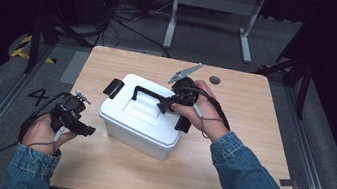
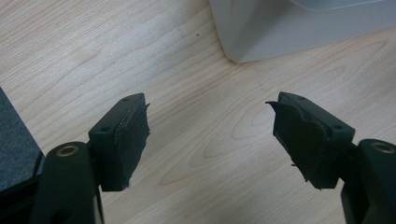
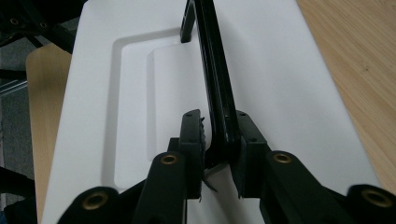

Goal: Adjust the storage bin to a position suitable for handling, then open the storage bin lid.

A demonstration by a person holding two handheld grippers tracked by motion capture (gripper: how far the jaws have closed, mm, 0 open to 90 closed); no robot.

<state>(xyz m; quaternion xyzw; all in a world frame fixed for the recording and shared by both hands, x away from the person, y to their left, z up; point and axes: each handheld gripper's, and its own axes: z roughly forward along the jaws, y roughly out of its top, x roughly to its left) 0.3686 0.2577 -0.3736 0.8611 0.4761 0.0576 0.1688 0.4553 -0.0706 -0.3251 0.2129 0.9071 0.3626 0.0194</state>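
My right tongs (image 3: 219,154) are closed on the black handle (image 1: 149,93) of the white lidded box (image 1: 140,115) mid-counter (image 1: 252,132), lid apparently still on, nothing lifted yet, while my left tongs (image 2: 210,135) hang wide open, empty, just beside it.

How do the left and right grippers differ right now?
The left gripper has its jaws wide apart over bare table, beside the white box; the right gripper is above the lid, jaws closed around the black handle. Each is held in a hand.
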